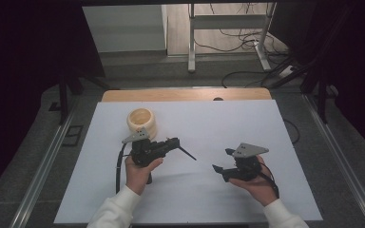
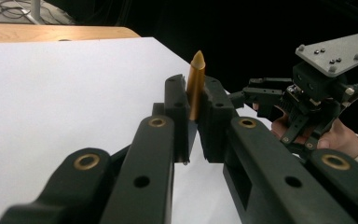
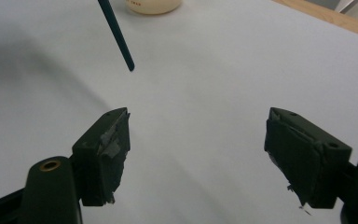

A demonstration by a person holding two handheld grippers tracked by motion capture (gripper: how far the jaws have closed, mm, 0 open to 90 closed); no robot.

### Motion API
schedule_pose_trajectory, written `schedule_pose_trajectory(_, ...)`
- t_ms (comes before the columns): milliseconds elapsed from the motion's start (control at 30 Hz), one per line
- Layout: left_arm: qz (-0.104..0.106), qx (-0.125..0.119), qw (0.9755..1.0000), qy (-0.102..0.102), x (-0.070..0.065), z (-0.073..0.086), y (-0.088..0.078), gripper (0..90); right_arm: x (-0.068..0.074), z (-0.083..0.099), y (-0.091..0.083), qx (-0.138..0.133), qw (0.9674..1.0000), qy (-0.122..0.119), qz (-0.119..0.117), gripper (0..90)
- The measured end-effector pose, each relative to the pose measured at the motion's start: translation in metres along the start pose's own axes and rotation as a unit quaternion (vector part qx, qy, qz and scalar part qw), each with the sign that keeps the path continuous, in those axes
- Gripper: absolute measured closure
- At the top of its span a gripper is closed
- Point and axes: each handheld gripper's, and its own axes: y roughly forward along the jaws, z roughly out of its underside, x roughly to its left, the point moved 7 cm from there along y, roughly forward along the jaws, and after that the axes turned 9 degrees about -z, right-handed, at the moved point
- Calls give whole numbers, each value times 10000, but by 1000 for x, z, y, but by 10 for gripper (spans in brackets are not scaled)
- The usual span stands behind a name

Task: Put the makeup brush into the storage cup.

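Clamping a thin pencil [image 2: 196,84], the left gripper [image 2: 193,121] has closed jaws; the right gripper [image 3: 198,154] gapes empty over the white surface [image 1: 218,128] near a cream cup [image 1: 141,122].

No text, label or number can be read anywhere. Faint dark marks are seen on the cream container [image 3: 152,4]. They are too small to be made out.

Left gripper [image 1: 180,144] jaws clamped, right gripper [image 1: 222,160] jaws wide apart

Right gripper [image 3: 198,154] jaws wide apart over white sheet [image 3: 223,79], dark pencil [image 3: 117,35] tip above, cream cup [image 3: 153,5] beyond
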Motion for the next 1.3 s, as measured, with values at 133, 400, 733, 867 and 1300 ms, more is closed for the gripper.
schedule_pose_trajectory(133,7,-23,10000,-7,0,-1,-2,837,0,6,-4,20,10000,64,31,228)
schedule_pose_trajectory(400,-16,-103,9999,-8,1,-5,-8,837,-4,26,-21,64,9994,265,201,228)
schedule_pose_trajectory(733,-21,-122,9999,-4,1,-6,-10,838,-17,40,-35,44,9985,379,384,233)
schedule_pose_trajectory(867,-29,-153,9999,-12,1,-8,-14,837,-18,40,-31,113,9988,332,354,233)
schedule_pose_trajectory(1300,-50,-331,9994,-133,5,-23,-25,837,-22,42,-31,103,9986,351,371,235)
